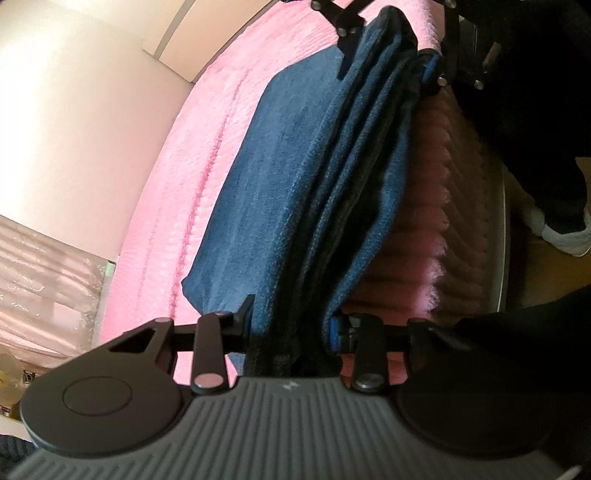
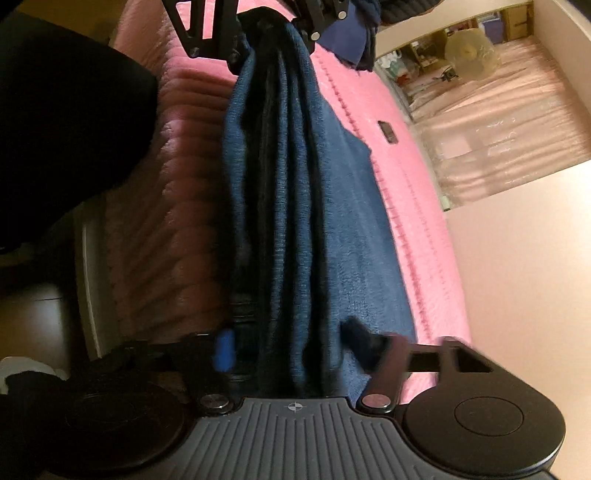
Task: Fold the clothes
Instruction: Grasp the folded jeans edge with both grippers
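A dark blue knitted garment (image 1: 295, 177) is stretched taut between my two grippers, gathered in long pleats, with part of it lying on the pink bed cover (image 1: 192, 155). My left gripper (image 1: 291, 325) is shut on one end of it. My right gripper (image 2: 284, 343) is shut on the other end of the blue garment (image 2: 295, 206). Each view shows the other gripper at the top, clamped on the far end: the right gripper (image 1: 388, 44) in the left wrist view, the left gripper (image 2: 273, 33) in the right wrist view.
The pink bed cover (image 2: 413, 206) drops over the bed's edge beside the person's dark legs (image 1: 524, 110) and a white shoe (image 1: 569, 236). A small dark object (image 2: 387, 131) lies on the bed. Pink curtains (image 2: 498, 129), shelves and a wall (image 1: 74, 129) lie beyond.
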